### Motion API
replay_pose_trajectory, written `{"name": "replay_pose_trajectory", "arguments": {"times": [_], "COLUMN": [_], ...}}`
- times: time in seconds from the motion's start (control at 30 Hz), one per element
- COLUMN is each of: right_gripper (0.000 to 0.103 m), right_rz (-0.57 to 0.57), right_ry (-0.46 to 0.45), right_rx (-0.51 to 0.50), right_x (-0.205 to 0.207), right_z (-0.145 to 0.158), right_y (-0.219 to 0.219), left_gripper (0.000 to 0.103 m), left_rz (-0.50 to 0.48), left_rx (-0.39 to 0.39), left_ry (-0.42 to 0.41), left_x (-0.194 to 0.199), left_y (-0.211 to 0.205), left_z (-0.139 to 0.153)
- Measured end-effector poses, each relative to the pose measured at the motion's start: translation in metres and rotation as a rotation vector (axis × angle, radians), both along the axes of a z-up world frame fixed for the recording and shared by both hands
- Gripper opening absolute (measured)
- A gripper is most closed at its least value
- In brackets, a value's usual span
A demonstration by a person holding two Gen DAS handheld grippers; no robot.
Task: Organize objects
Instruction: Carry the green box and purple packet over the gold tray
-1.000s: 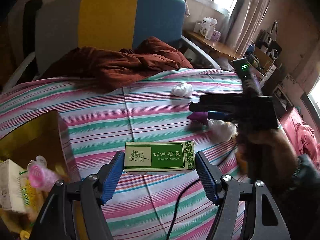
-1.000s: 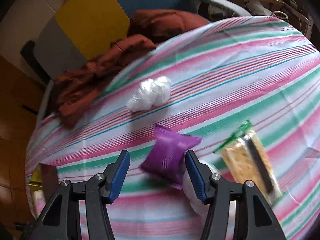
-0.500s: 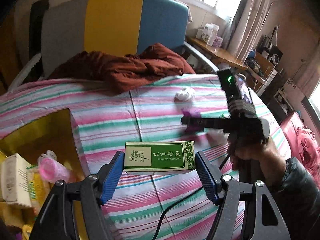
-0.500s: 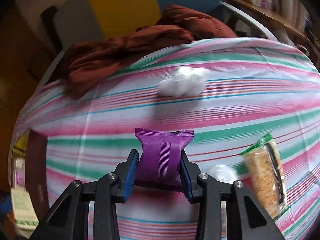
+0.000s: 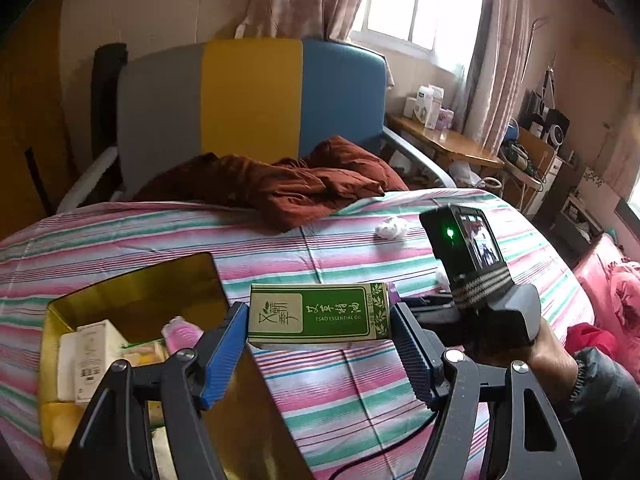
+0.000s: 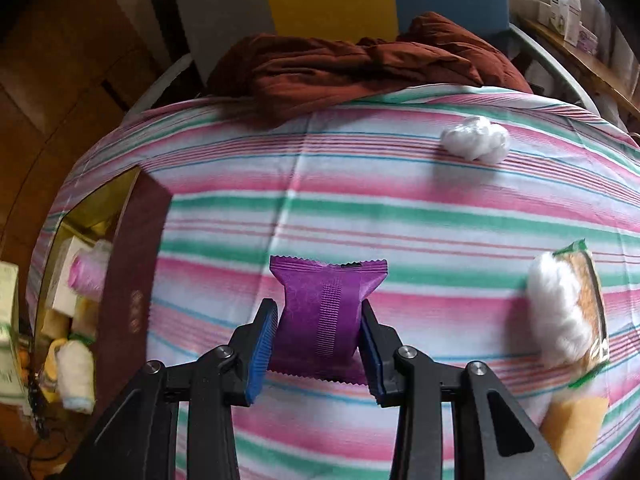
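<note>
— Where is the green essential-oil box?
— Clamped in the left gripper, above the striped bedsheet beside the gold-lined box.
— And the right gripper?
— Pinching a purple snack packet over the sheet.

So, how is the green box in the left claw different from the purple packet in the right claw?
The green box is stiff card with printed text; the purple packet is a soft wrapper with crimped ends. The box lies lengthwise across the left claw, while the packet stands end-up in the right claw. The box keeps its shape; the packet is pinched at the waist. Both are gripped by blue pads above the striped cloth.
</note>
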State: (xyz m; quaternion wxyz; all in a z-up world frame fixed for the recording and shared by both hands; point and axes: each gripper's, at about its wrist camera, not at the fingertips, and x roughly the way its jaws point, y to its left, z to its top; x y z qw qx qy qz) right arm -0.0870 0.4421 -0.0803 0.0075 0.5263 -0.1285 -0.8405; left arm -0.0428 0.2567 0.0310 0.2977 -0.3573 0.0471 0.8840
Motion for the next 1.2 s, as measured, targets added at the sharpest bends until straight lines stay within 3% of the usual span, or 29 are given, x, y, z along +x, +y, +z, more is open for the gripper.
{"name": "replay_pose_trajectory", "arguments": {"times": [0.33,1.2], "right_gripper": [0.039,0.039], "right_rz": [0.009,0.057], "right_ry": [0.043,0.181], "right_rx": [-0.038,-0.145], "right_x": [0.026,0.081], "right_z": [0.014,0.054], "right_y": [-0.025,-0.097], "left_gripper": [0.072,0.072], "left_rz": [0.029,0.128], "left_rx": [0.015,0.037], "left_ry": [0.033,0.003], "left_x": [0.018,0.03], "left_y": [-0.031,-0.107], "left_z": [0.007,-0.01]}}
